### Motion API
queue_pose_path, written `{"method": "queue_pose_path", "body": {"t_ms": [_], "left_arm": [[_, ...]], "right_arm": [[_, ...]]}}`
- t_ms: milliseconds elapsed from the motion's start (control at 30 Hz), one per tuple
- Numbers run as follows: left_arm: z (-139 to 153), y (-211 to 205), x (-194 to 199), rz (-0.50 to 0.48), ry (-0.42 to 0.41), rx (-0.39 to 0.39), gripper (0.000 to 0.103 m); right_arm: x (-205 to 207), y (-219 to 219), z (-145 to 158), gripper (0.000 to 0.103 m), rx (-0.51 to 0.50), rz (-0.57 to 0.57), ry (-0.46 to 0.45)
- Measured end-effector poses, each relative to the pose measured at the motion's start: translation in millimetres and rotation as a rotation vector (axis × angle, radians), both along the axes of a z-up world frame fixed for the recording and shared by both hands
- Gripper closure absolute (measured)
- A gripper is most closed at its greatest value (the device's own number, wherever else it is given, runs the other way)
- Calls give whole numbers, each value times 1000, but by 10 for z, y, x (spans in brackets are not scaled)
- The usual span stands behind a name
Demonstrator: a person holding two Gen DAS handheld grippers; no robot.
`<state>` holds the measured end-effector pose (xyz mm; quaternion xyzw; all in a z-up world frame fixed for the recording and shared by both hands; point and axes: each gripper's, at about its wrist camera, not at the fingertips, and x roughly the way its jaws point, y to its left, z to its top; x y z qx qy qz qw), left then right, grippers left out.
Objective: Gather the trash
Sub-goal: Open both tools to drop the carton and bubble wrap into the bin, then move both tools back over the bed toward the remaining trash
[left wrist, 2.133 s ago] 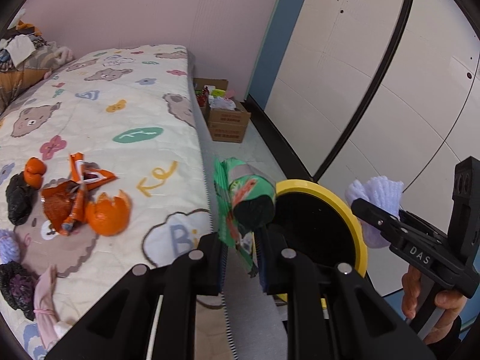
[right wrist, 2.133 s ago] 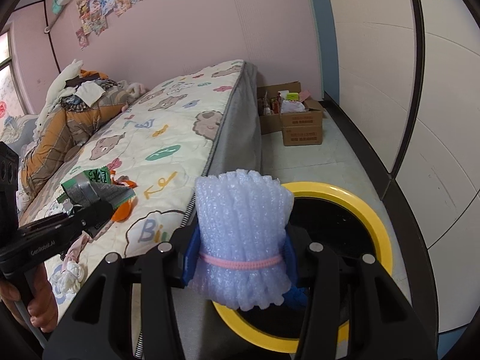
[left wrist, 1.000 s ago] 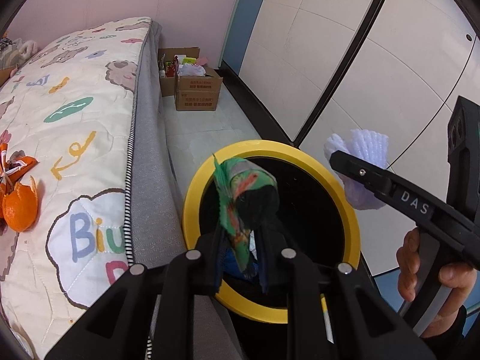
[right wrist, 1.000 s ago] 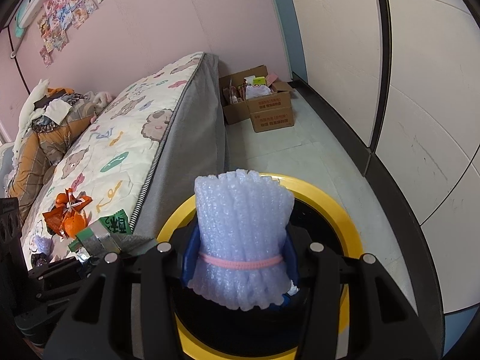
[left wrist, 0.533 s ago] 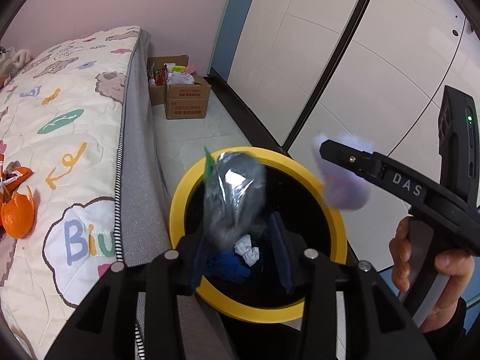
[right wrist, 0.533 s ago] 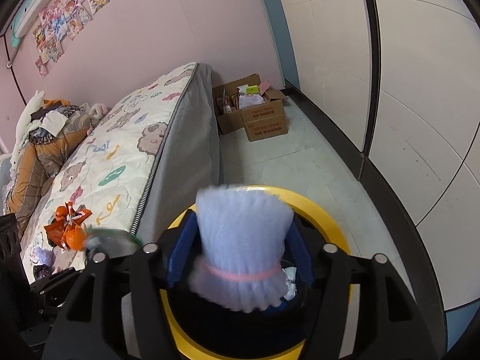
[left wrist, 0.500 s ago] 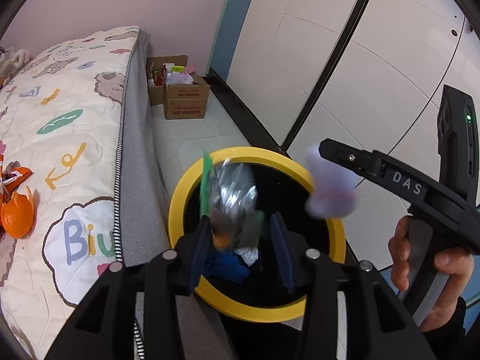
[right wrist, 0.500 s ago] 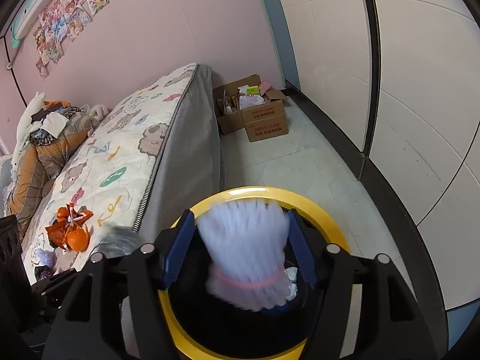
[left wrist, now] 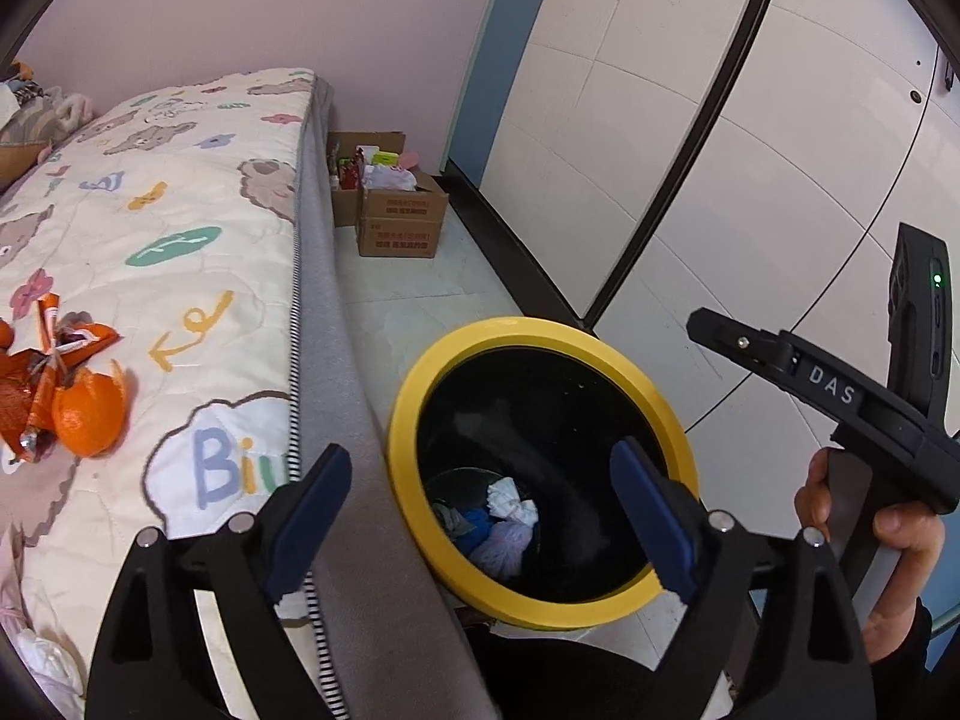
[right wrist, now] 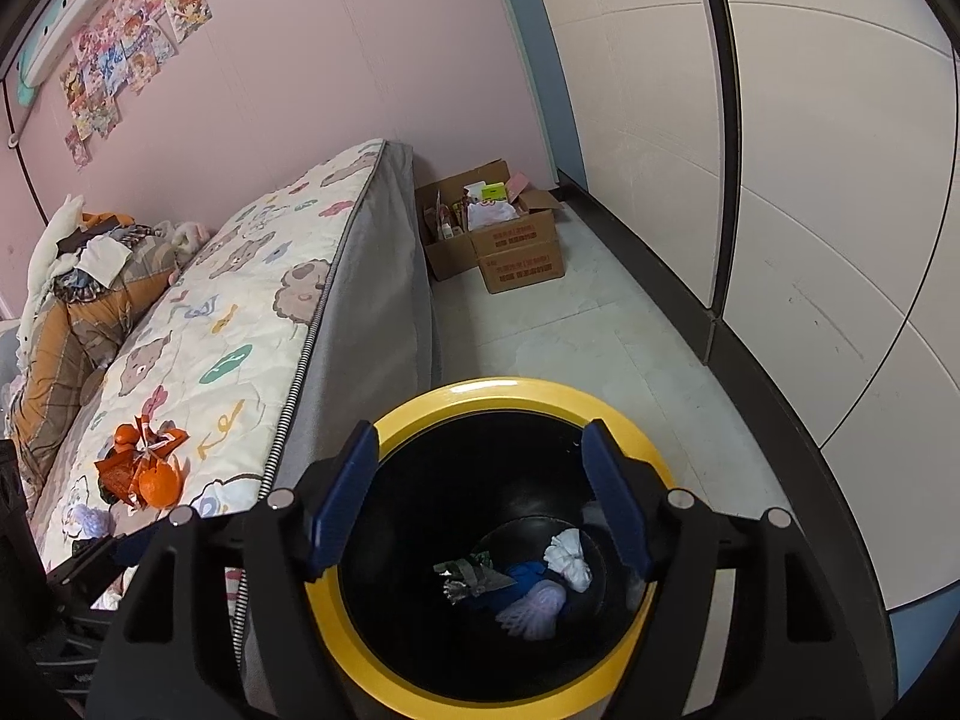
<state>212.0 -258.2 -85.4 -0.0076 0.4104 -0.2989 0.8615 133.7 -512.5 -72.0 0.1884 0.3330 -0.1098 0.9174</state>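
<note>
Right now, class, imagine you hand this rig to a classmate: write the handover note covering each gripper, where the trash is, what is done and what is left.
Left gripper: jaws opening, nothing between them, above the bin.
Right gripper: jaws opening, empty, also over the bin.
Yellow-rimmed bin: on the floor beside the bed; the bubble-wrap roll, the crumpled wrapper and white tissue lie at the bottom.
Done: those pieces are in.
Left: orange peel and orange wrappers on the bed, plus more scraps near its lower edge.
</note>
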Motion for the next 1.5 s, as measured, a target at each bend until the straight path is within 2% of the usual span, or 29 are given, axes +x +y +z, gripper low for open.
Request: {"method": "queue_pose_path", "body": {"t_ms": [267, 933, 1233, 1500], "left_arm": [[163, 442, -27, 83, -47, 19, 12], [331, 2000, -58, 367, -73, 88, 11], [238, 2696, -107, 485, -54, 104, 11], [62, 3151, -134, 562, -20, 112, 11]], "right_arm": [[-20, 269, 104, 27, 1, 63, -18], [359, 1585, 300, 25, -14, 310, -32], [573, 2220, 318, 25, -39, 420, -28], [799, 2677, 206, 25, -69, 488, 2]]}}
